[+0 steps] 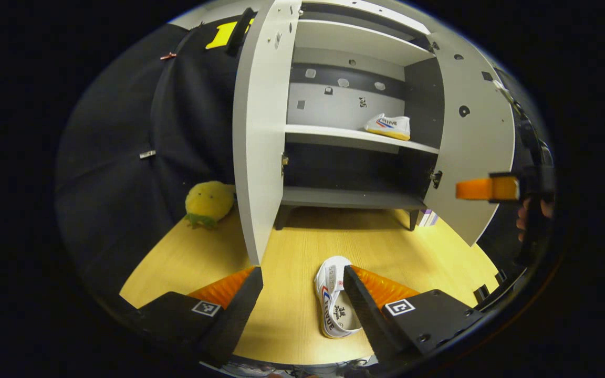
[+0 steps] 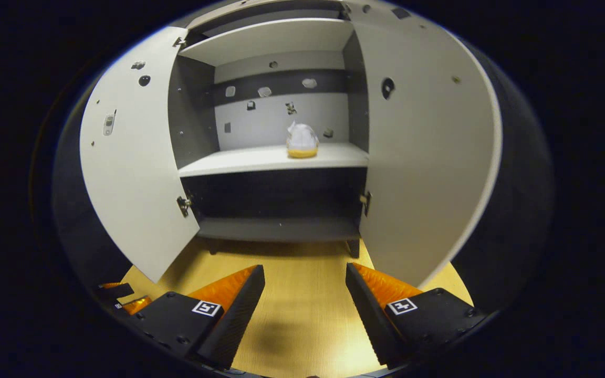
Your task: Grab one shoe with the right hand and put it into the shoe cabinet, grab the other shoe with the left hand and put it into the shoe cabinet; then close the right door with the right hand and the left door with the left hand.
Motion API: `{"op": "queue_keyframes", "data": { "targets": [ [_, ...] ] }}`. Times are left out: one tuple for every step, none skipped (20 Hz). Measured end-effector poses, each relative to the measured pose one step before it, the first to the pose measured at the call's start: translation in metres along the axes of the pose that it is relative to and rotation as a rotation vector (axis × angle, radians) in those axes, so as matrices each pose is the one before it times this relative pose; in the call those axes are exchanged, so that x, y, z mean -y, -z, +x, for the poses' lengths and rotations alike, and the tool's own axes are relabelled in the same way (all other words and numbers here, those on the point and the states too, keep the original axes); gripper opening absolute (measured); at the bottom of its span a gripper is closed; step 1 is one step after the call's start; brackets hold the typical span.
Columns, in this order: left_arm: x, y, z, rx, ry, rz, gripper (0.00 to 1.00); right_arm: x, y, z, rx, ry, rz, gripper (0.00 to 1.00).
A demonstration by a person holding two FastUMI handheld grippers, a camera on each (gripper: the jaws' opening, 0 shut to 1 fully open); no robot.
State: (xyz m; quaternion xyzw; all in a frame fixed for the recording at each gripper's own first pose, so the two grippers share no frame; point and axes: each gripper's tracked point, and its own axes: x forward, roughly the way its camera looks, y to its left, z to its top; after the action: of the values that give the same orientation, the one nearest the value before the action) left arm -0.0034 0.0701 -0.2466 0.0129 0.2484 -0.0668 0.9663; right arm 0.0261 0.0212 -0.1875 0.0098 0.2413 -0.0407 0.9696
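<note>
A white shoe (image 1: 388,126) with red and blue stripes and a yellow sole stands on the right of the cabinet's middle shelf (image 1: 334,135); in the right gripper view this shoe (image 2: 302,140) shows end-on. The second shoe (image 1: 332,304) lies on the wooden floor (image 1: 292,247), toe toward the cabinet. My left gripper (image 1: 302,270) is open above it, and its right finger (image 1: 365,310) covers the shoe's right side. My right gripper (image 2: 305,268) is open and holds nothing, in front of the cabinet; it also shows at the right edge of the left gripper view as the right gripper (image 1: 486,189), held by a hand.
Both cabinet doors stand wide open: the left door (image 1: 260,131) and the right door (image 1: 470,147). The lower shelf (image 1: 350,198) is bare. A yellow plush toy (image 1: 209,202) sits on the floor left of the left door, against the black cloth wall.
</note>
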Motion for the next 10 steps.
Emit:
{"op": "queue_keyframes", "data": {
  "targets": [
    [0.00377, 0.01142, 0.00601, -0.03251, 0.01863, -0.01213, 0.97, 0.01059, 0.01817, -0.00874, -0.03193, 0.02539, 0.00155, 0.99],
    [0.00291, 0.01182, 0.00768, -0.03408, 0.01448, -0.01066, 0.97, 0.01085, 0.01927, -0.00669, -0.03571, 0.02012, -0.00567, 0.99],
    [0.00036, 0.00893, 0.00785, -0.02788, 0.00492, -0.00926, 0.97, 0.01, 0.0157, -0.00781, -0.02464, 0.02089, -0.00671, 0.99],
    [0.00076, 0.01003, 0.00836, -0.0288, 0.00757, -0.01056, 0.97, 0.00892, 0.01254, -0.00561, -0.01929, 0.01587, -0.00157, 0.99],
    [0.00225, 0.0079, 0.00691, -0.02476, 0.01117, -0.00791, 0.97, 0.00553, 0.0111, -0.00592, -0.0194, 0.0077, 0.00467, 0.99],
    [0.0018, 0.00838, 0.00954, -0.02575, 0.0049, -0.00027, 0.98, 0.00302, 0.00985, -0.00464, -0.01873, 0.00158, 0.00423, 0.98],
    [0.00073, 0.00716, 0.00898, -0.0252, 0.00427, 0.00986, 0.98, 0.0032, 0.00791, -0.00395, -0.01246, 0.00554, 0.00082, 0.98],
    [0.00019, 0.00787, 0.01056, -0.03279, 0.00039, 0.01102, 0.98, 0.0038, 0.0067, -0.00499, -0.00864, 0.00543, 0.00036, 0.99],
    [-0.0004, 0.0074, 0.00846, -0.03796, -0.00485, 0.00543, 0.98, 0.00169, 0.00295, -0.0032, -0.00441, 0.00053, 0.00313, 0.99],
    [0.00486, 0.00291, 0.00783, -0.02076, 0.01302, -0.00575, 0.98, 0.00158, 0.00149, -0.00308, 0.0004, 0.00161, 0.00138, 0.99]
  ]
}}
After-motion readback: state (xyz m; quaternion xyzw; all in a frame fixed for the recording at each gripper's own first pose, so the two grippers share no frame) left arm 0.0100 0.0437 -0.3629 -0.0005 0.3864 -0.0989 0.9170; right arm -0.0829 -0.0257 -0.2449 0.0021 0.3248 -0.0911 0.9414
